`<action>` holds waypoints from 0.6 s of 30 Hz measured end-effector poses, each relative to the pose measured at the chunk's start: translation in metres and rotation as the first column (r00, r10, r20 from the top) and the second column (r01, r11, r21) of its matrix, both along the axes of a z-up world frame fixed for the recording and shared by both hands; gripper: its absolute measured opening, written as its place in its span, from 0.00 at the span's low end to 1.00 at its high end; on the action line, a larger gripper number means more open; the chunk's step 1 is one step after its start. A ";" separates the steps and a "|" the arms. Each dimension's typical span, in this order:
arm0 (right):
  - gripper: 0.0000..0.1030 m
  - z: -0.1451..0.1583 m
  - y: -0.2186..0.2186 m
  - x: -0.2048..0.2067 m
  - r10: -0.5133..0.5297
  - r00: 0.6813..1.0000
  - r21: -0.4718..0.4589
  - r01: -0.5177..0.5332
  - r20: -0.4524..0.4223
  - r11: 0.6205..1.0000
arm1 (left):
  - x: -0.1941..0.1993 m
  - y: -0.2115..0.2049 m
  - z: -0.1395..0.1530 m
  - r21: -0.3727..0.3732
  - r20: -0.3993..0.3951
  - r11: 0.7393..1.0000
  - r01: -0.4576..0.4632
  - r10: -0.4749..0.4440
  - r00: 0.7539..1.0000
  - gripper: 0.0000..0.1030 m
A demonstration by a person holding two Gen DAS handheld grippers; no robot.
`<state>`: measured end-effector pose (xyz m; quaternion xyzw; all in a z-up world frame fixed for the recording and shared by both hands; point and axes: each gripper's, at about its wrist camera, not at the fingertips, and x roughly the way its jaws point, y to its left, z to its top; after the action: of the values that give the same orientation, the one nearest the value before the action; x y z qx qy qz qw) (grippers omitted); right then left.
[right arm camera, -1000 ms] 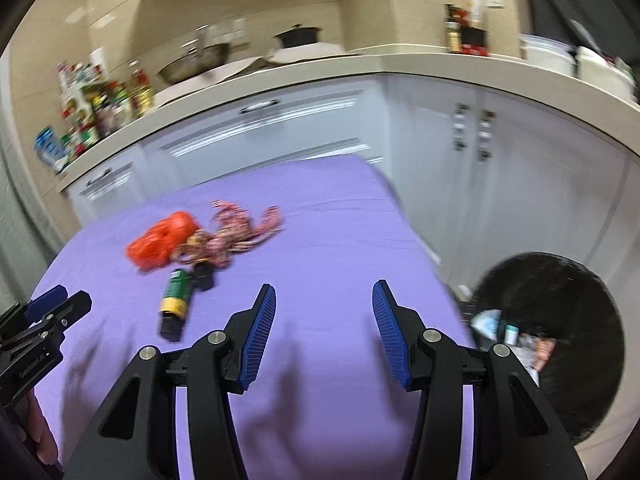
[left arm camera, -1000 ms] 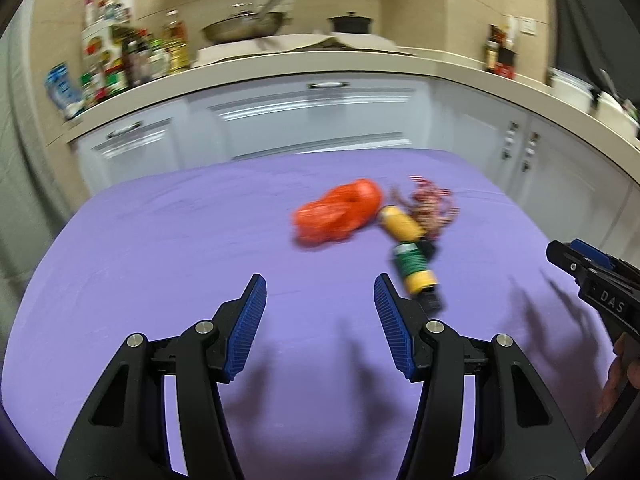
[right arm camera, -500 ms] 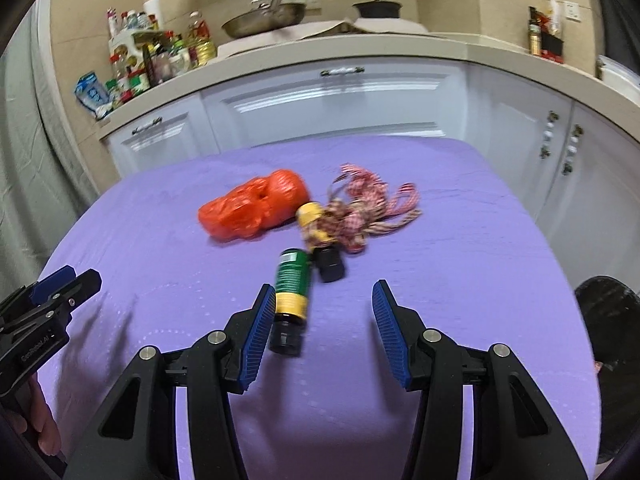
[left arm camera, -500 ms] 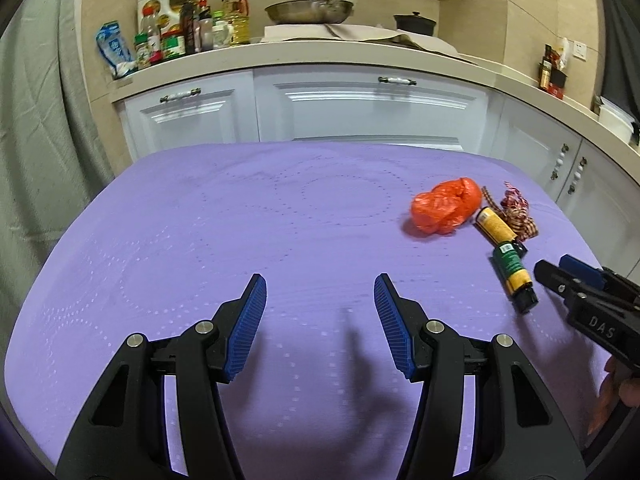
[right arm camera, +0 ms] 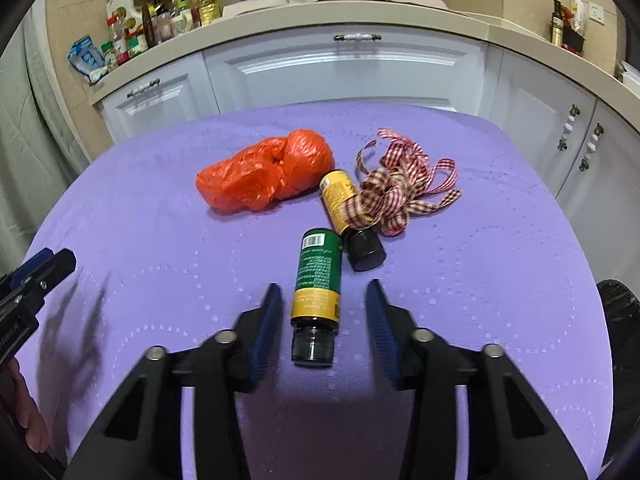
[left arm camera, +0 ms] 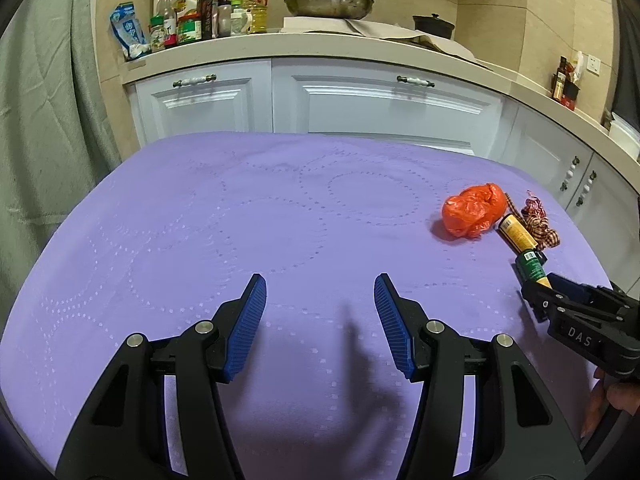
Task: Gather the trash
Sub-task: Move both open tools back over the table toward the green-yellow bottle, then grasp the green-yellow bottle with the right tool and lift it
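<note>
Jaws of the right gripper, closing, straddle the green bottle untouched; yellow bottle just beyond.

Frying pan on kitchen counter

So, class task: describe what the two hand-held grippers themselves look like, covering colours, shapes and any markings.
Each is a black plastic frame with triangular cut-outs and silver pivot screws, ending in two fingers faced with ribbed blue pads. The left hand-held gripper shows this most clearly; the right hand-held gripper matches it. Seen side-on from the left wrist, the right one carries white letters "DAS". No cables or sleeves show.
</note>
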<state>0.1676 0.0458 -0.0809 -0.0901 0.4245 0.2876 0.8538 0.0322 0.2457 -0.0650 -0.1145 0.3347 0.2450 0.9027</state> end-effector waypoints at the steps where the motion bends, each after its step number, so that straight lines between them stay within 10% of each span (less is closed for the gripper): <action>1: 0.24 0.000 0.001 -0.001 0.004 1.000 -0.005 -0.004 0.001 1.000 | 0.000 0.000 -0.001 -0.002 0.000 1.000 0.001 -0.001 1.000 0.53; 18: 0.24 0.030 -0.055 -0.012 -0.073 0.992 0.045 0.069 0.102 0.997 | 0.034 -0.060 0.006 -0.011 0.012 0.990 0.144 -0.143 0.990 0.53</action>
<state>0.1561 -0.0094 -0.0511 -0.0721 0.3765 0.2608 0.8860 0.0661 0.1853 -0.0593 -0.0971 0.3384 0.1767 0.9192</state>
